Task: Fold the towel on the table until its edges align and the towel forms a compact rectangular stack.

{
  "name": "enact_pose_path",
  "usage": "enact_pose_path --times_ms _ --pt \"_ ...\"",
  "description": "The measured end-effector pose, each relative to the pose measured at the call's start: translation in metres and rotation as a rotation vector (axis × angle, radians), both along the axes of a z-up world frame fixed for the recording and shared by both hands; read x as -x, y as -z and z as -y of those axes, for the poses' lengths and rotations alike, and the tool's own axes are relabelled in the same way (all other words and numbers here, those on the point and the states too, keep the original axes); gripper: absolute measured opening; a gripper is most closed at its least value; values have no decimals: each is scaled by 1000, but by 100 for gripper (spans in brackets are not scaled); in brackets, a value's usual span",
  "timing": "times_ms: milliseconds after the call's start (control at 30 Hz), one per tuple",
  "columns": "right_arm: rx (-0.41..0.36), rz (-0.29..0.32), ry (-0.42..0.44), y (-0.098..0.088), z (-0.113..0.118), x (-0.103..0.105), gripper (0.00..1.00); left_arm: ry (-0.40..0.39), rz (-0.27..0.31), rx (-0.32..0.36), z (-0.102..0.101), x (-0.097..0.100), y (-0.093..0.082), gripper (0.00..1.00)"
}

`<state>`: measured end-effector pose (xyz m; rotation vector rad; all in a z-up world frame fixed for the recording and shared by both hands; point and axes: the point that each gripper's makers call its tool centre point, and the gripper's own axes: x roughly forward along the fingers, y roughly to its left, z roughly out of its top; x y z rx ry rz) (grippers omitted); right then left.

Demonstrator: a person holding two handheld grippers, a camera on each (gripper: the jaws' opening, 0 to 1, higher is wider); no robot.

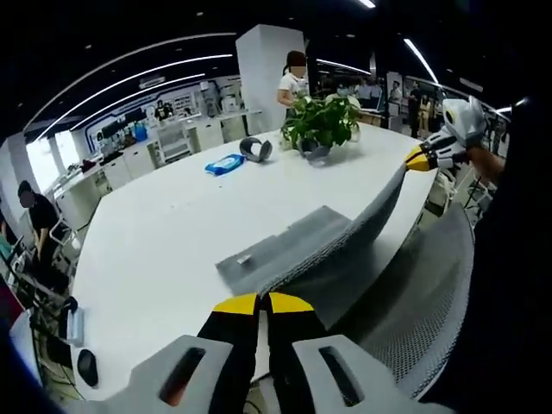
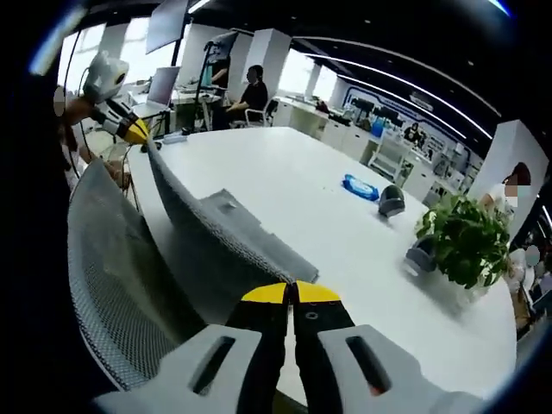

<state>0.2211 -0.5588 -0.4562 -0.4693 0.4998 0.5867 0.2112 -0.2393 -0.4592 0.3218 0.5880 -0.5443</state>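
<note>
white office table (image 1: 155, 224) carries the grey towel (image 1: 293, 246), half lifted; left gripper (image 1: 262, 304) and right gripper (image 2: 291, 293) each pinch a corner, stretching one edge taut, likely to fold it over.

You're in an open-plan office/lab: big white conference table (image 1: 172, 233), potted plant (image 1: 321, 122), mesh chair (image 2: 112, 285), ceiling strip lights (image 1: 129, 73), ppl at desks w/ monitors (image 2: 164, 24).

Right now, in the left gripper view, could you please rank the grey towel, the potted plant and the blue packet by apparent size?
1. Grey towel, largest, though nearest the camera.
2. Potted plant.
3. Blue packet, smallest; it lies far off, so true size is unsure.
</note>
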Motion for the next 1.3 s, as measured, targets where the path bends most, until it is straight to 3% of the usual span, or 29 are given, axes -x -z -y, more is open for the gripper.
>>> enact_pose_path --times_ms 267,1100,1300 --pt "11 -24 0 11 1 -15 0 19 -13 -21 0 -12 6 2" --pt "62 -128 -40 52 4 -74 0 124 -73 -81 0 -74 38 2" --pt "71 -148 -44 60 7 -85 0 127 -83 -42 2 -90 42 2"
